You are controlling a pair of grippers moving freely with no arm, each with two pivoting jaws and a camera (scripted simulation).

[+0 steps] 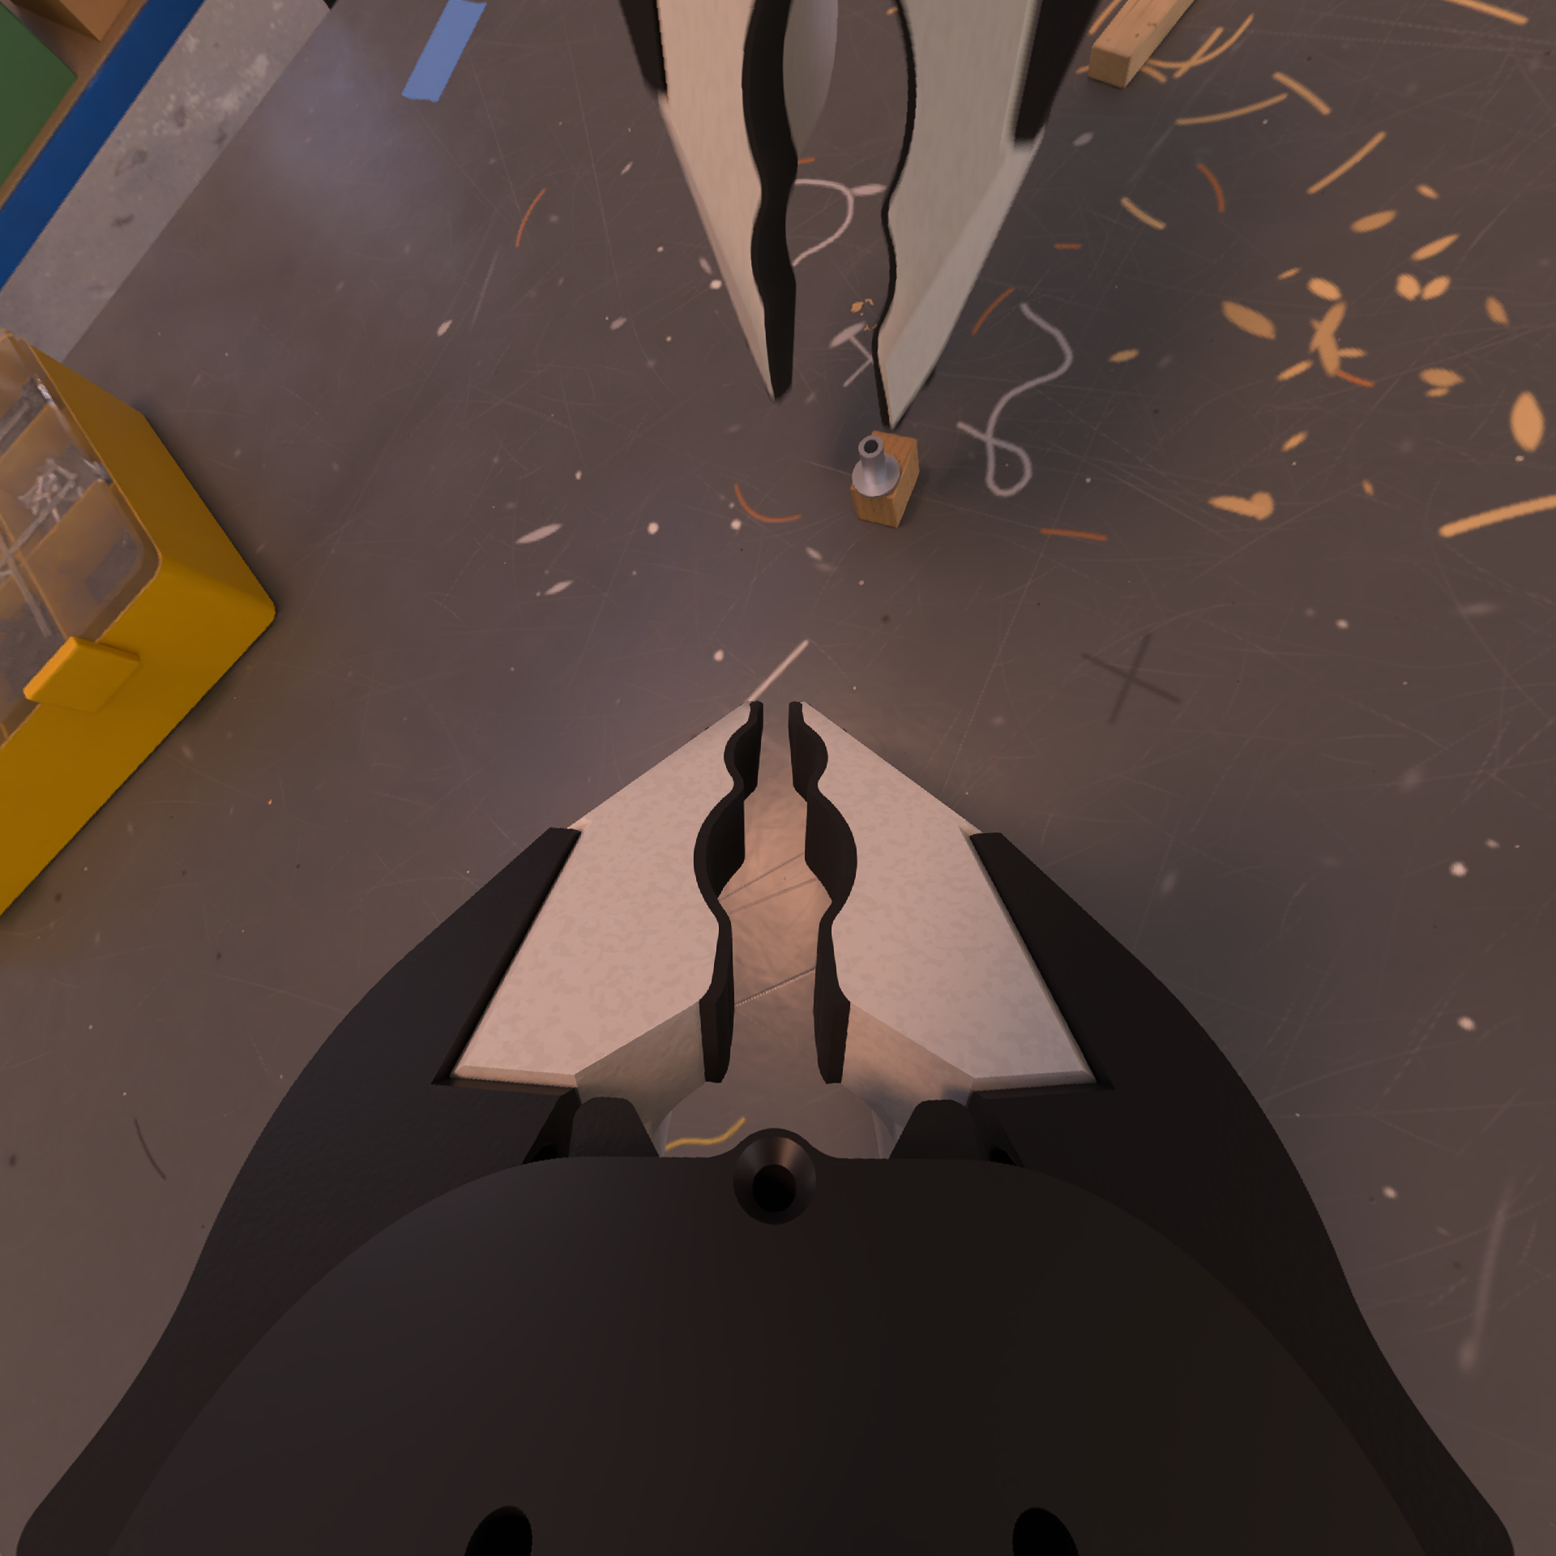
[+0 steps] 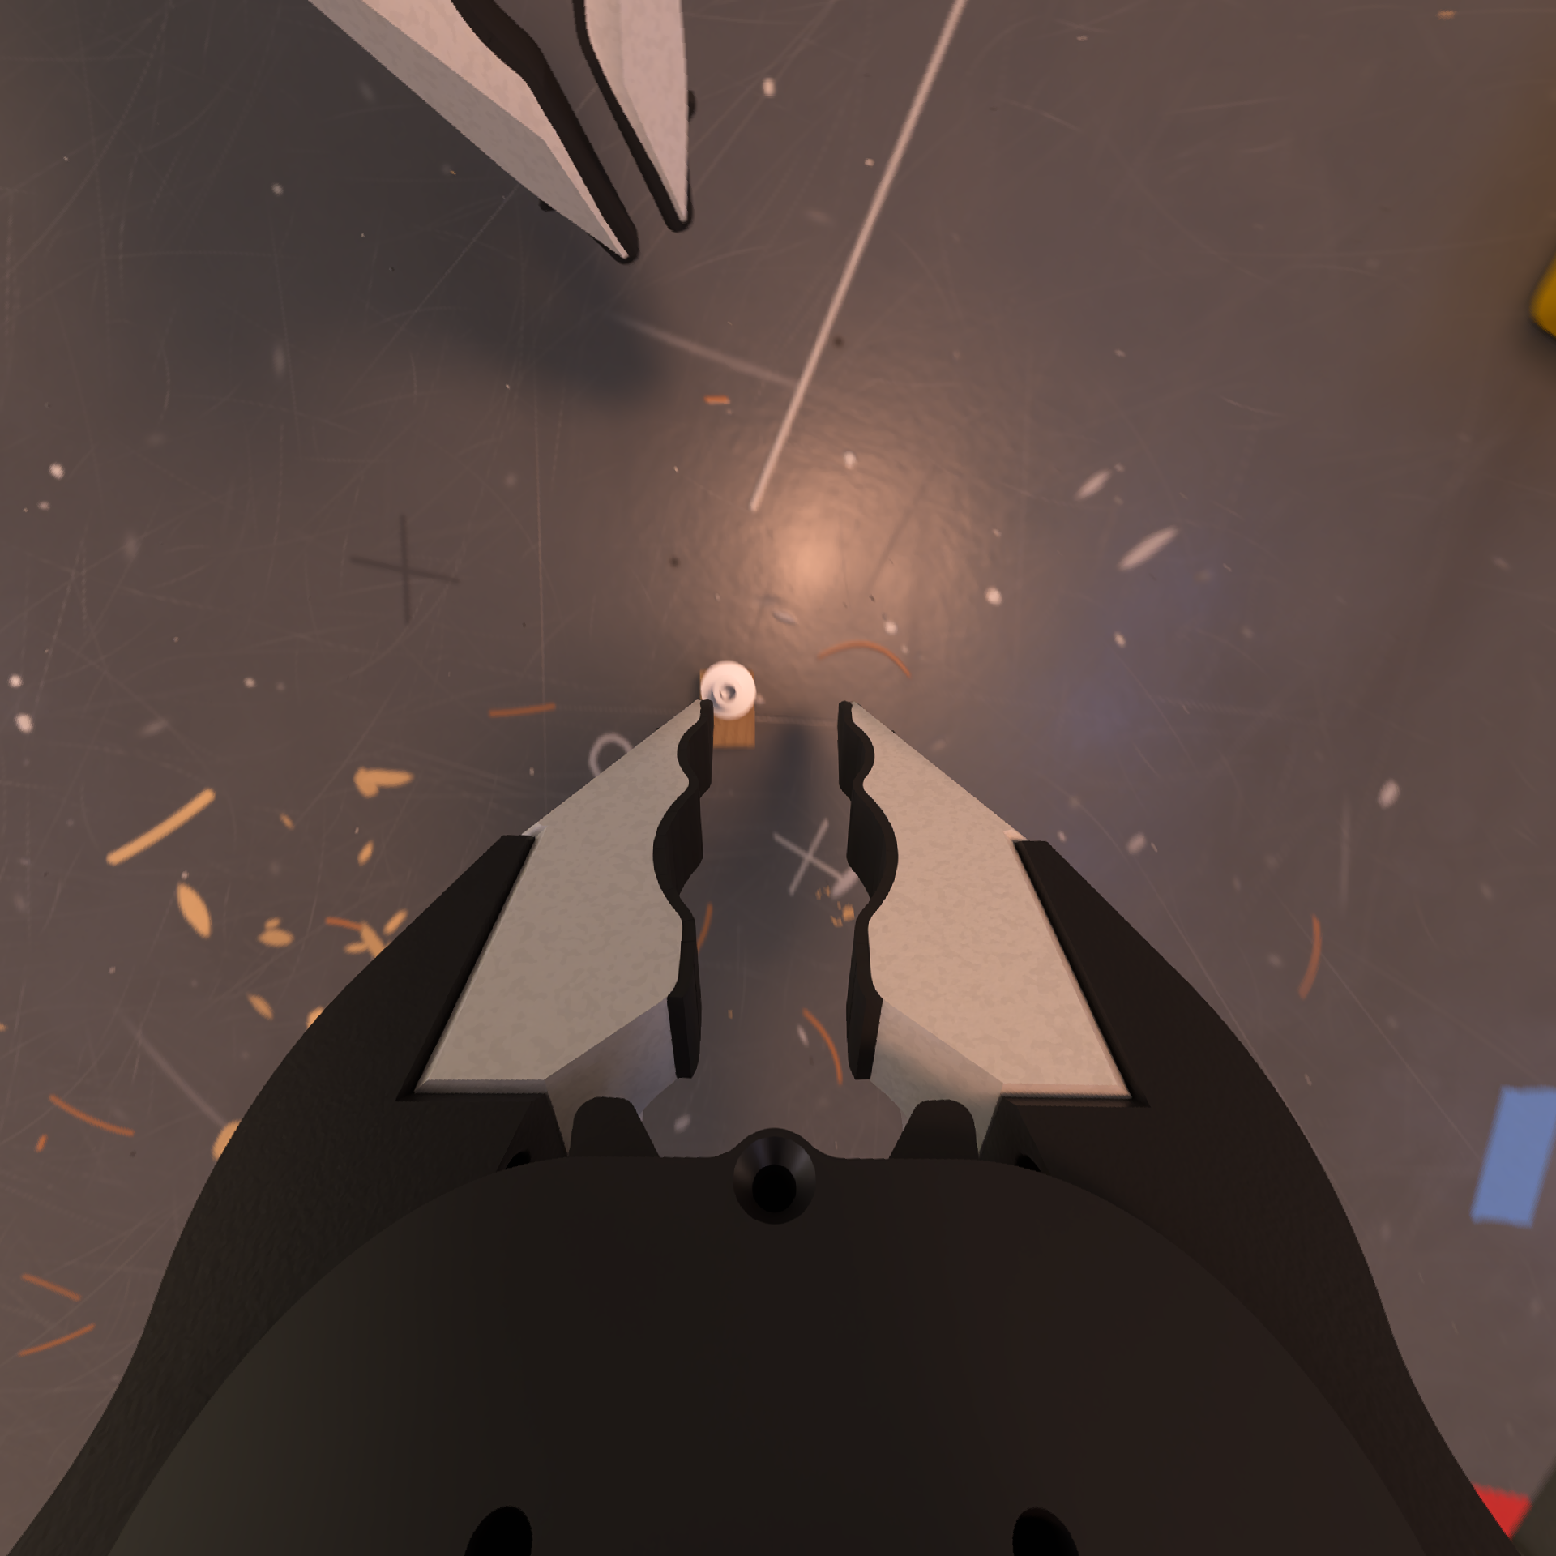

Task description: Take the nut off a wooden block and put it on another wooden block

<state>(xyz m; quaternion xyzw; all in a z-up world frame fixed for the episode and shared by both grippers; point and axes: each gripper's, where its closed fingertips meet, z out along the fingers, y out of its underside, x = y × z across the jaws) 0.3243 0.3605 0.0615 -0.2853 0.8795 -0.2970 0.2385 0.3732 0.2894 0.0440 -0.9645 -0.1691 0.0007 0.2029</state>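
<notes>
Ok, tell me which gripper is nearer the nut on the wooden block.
Right. The right gripper hangs open just above the nut on its wooden block. The left gripper is farther off, jaws nearly closed.

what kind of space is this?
Likely a woodworking bench: a scratched dark worktop strewn with wood shavings, a lumber offcut, and a yellow parts organizer.

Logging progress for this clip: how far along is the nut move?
Nothing looks done yet: the nut sits on its wooden block. In hand: the right tool, open and empty, hangs near the block. The left tool is nearly closed, empty. Grasp, lift and placement remain; no second small block is visible.
</notes>
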